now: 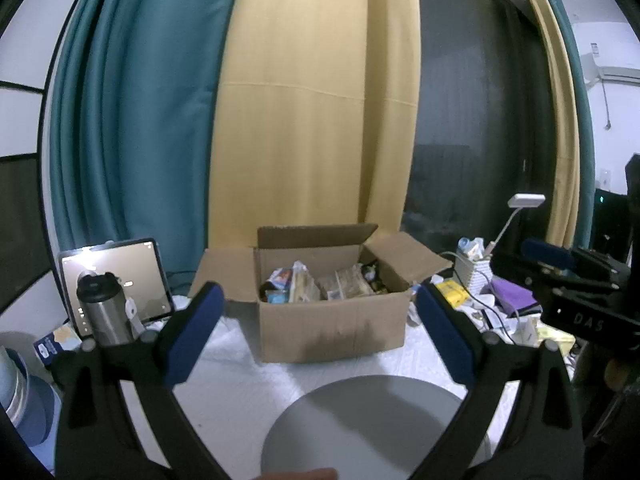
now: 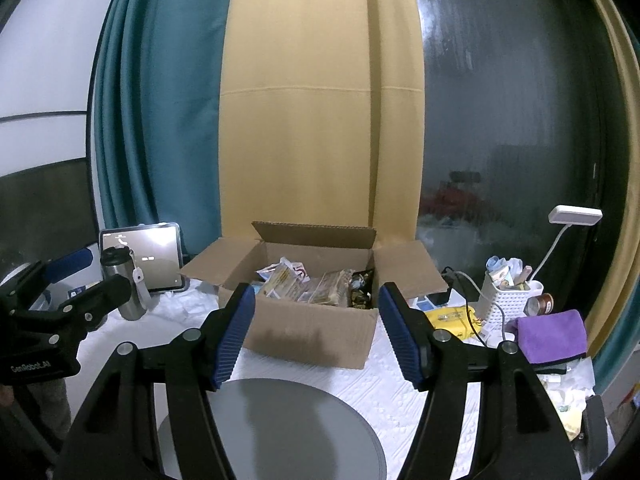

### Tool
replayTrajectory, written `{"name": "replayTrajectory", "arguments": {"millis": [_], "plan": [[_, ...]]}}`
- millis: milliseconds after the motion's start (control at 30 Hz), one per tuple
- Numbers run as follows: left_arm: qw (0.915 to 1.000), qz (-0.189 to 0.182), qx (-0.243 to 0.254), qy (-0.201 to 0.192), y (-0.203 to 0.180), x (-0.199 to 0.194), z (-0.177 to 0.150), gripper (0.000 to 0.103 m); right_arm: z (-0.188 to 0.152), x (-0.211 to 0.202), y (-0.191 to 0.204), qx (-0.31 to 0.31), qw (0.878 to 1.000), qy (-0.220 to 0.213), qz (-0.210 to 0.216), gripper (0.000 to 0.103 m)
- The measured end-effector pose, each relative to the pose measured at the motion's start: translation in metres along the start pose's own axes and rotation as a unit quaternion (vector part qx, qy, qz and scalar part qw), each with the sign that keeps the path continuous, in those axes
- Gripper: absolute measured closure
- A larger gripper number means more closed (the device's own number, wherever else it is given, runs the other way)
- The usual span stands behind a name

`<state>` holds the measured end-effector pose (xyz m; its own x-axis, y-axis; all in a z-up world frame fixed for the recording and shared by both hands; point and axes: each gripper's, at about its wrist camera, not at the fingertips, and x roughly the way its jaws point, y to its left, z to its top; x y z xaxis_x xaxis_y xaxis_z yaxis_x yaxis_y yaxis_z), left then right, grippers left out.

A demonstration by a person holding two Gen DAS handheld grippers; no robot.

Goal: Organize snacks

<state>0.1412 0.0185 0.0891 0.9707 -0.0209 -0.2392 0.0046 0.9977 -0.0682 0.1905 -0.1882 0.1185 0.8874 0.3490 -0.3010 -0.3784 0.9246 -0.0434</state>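
An open cardboard box (image 1: 332, 320) is sitting on the white-covered table (image 1: 240, 376), flaps spread, and the snacks (image 1: 316, 286) are lying packed inside it; their wrappers are too small and blurred for any brand to be read. Just in front of the box a round grey plate (image 2: 288, 428) is resting on the cloth with nothing on it.

The left gripper (image 1: 320, 332) is hovering above the near table edge with its blue-padded fingers spread wide and gripping nothing, framing the box between them. The right gripper (image 2: 316, 334) is hanging likewise, fingers parted and holding nothing, aimed at the same box. In the right wrist view the other gripper's body is showing at the left with white lettering that seems to read "GenRobot.AI"; in the left wrist view the right one is showing the letters "DAS".

To the left of the box a steel tumbler (image 2: 126, 284) is standing upright in front of a propped tablet (image 2: 154, 258). To the right a white basket (image 2: 506, 300), a purple cloth (image 2: 550, 338), a yellow packet (image 2: 452, 318) and a white desk lamp (image 2: 576, 216) are crowding the table.
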Motion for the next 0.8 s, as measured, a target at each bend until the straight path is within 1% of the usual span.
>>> {"name": "replayTrajectory", "arguments": {"millis": [800], "plan": [[1.0000, 0.004, -0.002, -0.005, -0.0024, 0.0092, 0.0035, 0.005, 0.0000, 0.0018, -0.0016, 0.000, 1.000, 0.000, 0.000, 0.035]]}}
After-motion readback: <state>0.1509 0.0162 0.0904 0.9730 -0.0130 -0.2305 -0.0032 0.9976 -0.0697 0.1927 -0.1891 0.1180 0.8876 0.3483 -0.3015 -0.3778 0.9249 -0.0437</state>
